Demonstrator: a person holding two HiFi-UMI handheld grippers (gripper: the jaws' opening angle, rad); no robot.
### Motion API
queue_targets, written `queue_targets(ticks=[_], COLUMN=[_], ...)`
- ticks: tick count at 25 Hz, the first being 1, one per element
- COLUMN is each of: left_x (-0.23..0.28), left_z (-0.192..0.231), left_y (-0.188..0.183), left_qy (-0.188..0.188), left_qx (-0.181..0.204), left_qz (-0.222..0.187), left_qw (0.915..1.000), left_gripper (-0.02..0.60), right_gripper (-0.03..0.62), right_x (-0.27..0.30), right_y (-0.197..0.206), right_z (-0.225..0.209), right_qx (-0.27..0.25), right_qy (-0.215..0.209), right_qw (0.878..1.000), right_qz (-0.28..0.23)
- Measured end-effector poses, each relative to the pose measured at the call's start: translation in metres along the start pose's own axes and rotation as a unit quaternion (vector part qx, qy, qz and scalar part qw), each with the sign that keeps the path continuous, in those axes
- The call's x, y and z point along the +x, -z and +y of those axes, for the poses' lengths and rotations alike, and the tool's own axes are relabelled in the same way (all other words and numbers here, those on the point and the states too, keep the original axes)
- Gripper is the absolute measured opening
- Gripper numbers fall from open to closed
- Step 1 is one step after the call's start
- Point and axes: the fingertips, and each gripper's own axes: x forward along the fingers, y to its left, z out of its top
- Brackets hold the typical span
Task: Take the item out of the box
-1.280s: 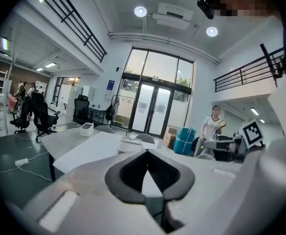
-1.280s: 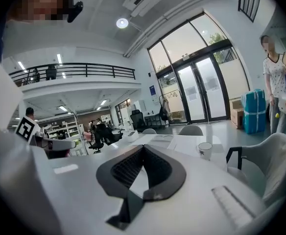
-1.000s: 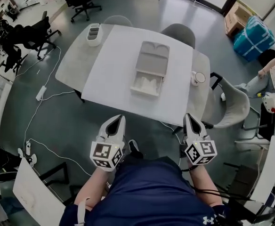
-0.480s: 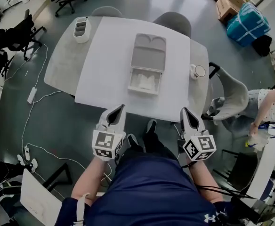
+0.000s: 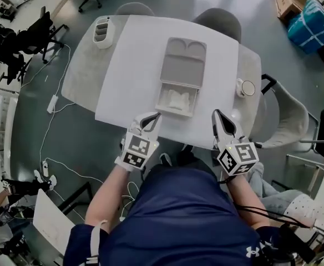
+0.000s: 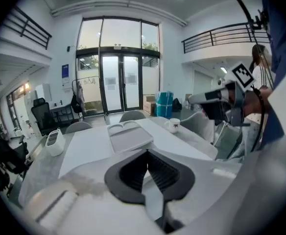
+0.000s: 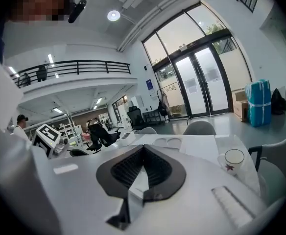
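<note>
A pale grey box (image 5: 180, 76) lies open in the middle of the white table (image 5: 128, 76). Its lid is folded back on the far side, and a crumpled white item (image 5: 176, 100) lies in the near half. My left gripper (image 5: 152, 117) is shut and empty, its tip over the table's near edge just left of the box. My right gripper (image 5: 216, 115), also shut and empty, hangs at the near edge to the right of the box. The left gripper view shows its closed jaws (image 6: 147, 153) pointing at the box (image 6: 128, 136). The box's lid (image 7: 167, 142) lies beyond the right gripper's closed jaws (image 7: 143, 147).
A white mug (image 5: 245, 87) stands at the table's right edge, and a small white caddy (image 5: 102, 31) at its far left corner. Grey chairs (image 5: 217, 18) stand at the far side and another (image 5: 287, 118) at the right. Cables (image 5: 51, 101) trail over the floor at left.
The person has stepped up to the table. Both grippers have come forward to its near edge, the left one swinging right toward the box. Both stay shut.
</note>
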Motion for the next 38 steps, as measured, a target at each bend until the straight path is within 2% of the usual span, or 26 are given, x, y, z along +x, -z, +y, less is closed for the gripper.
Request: queue_targets(ticks=[5, 10, 16, 22, 29, 31, 34, 36, 37, 38], left_x=[0.054, 0.097, 0.138, 0.169, 0.190, 0.195, 0.199, 0.199, 0.198, 0.198], left_z=[-0.004, -0.002, -0.006, -0.003, -0.007, -0.007, -0.008, -0.010, -0.011, -0.013], left_y=[0.017, 0.034, 0.056, 0.090, 0.113, 0.117, 0.120, 0.120, 0.120, 0.121], left_qy=[0.024, 0.063, 0.130, 0.173, 0.209, 0.207, 0.206, 0.209, 0.212, 0.215], left_qx=[0.064, 0.152, 0.235, 0.323, 0.367, 0.379, 0.383, 0.381, 0.380, 0.380], left_qz=[0.085, 0.162, 0.223, 0.278, 0.318, 0.325, 0.333, 0.338, 0.339, 0.339], left_qw=[0.9940, 0.9730, 0.9371, 0.8881, 0.8487, 0.8415, 0.8367, 0.8349, 0.8340, 0.8331], left_gripper=[0.016, 0.034, 0.075, 0.075, 0.075, 0.075, 0.075, 0.050, 0.011, 0.009], right_gripper=[0.002, 0.002, 0.002, 0.002, 0.002, 0.002, 0.002, 0.002, 0.002, 0.002], right_x=[0.009, 0.005, -0.005, -0.024, -0.044, -0.050, -0.057, -0.060, -0.060, -0.060], right_y=[-0.005, 0.003, 0.012, 0.027, 0.027, 0.028, 0.032, 0.034, 0.035, 0.035], right_z=[-0.029, -0.052, -0.077, -0.081, -0.084, -0.085, -0.085, -0.085, -0.084, -0.082], right_qx=[0.010, 0.025, 0.056, 0.084, 0.099, 0.103, 0.110, 0.109, 0.107, 0.105], right_qy=[-0.006, 0.012, 0.079, 0.140, 0.188, 0.198, 0.211, 0.217, 0.219, 0.220], right_qw=[1.000, 0.999, 0.995, 0.986, 0.977, 0.975, 0.971, 0.970, 0.970, 0.970], right_qz=[0.006, 0.019, 0.016, 0.011, -0.005, -0.008, -0.009, -0.008, -0.007, -0.005])
